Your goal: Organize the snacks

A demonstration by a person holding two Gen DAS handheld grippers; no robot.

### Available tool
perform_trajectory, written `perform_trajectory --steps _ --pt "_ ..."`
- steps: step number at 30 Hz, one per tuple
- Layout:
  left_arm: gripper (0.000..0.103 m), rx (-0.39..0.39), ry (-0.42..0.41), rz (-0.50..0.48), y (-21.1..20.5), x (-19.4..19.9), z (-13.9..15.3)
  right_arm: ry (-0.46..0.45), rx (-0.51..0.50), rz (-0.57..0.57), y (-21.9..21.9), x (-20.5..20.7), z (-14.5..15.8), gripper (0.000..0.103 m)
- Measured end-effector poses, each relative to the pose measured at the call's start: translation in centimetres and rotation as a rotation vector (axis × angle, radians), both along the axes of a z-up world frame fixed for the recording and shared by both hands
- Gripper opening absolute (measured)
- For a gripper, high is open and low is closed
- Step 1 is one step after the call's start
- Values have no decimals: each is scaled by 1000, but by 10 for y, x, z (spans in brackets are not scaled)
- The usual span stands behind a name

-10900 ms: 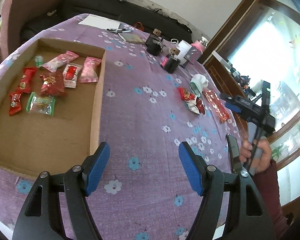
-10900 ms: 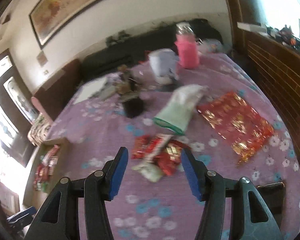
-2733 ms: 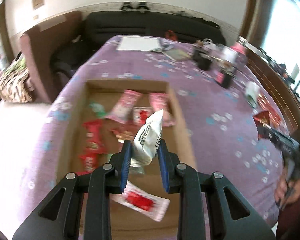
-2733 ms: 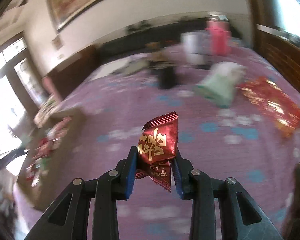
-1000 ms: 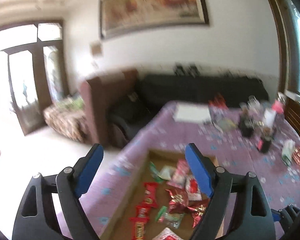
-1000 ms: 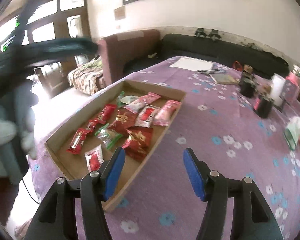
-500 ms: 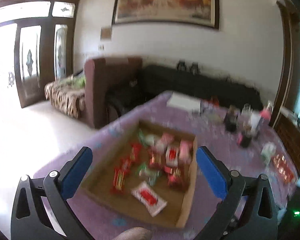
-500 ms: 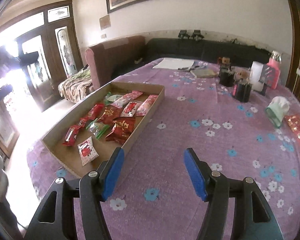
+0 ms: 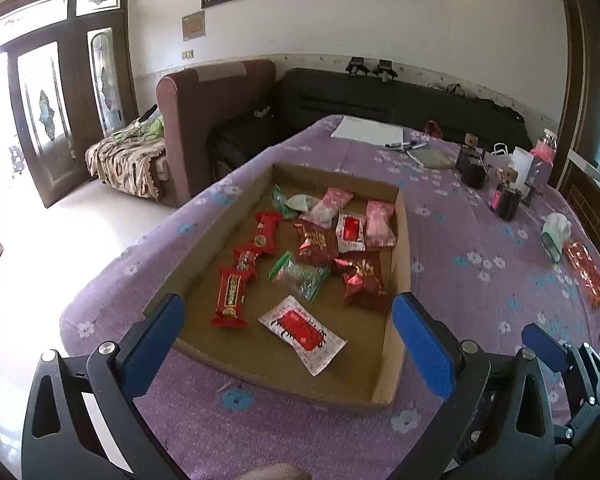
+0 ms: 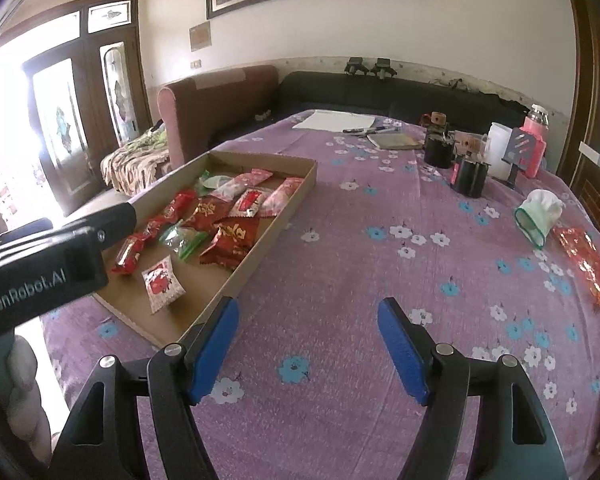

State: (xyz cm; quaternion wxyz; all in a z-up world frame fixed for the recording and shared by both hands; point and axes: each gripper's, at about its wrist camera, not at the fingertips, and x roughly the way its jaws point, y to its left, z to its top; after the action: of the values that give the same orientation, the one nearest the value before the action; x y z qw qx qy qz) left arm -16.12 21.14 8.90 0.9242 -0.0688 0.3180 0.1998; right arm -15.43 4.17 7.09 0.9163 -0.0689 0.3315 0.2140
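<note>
The snack packets (image 9: 320,256) lie gathered inside the shallow cardboard tray (image 9: 402,240) on the purple floral tablecloth (image 10: 360,264), so the sorting step appears complete or nearly so. The left gripper (image 9: 288,344) and right gripper (image 10: 308,344) both hang above the table with jaws spread wide, holding nothing. If the red foil packet (image 10: 584,264) near the right edge counts as a snack, the right gripper would need to reach across and close on it.
</note>
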Motion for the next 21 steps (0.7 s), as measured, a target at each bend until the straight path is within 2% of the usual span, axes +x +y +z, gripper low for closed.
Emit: perform_trajectory --steps 21 --pt "103 -64 68 -14 14 0 -15 28 -52 26 21 0 -11 75"
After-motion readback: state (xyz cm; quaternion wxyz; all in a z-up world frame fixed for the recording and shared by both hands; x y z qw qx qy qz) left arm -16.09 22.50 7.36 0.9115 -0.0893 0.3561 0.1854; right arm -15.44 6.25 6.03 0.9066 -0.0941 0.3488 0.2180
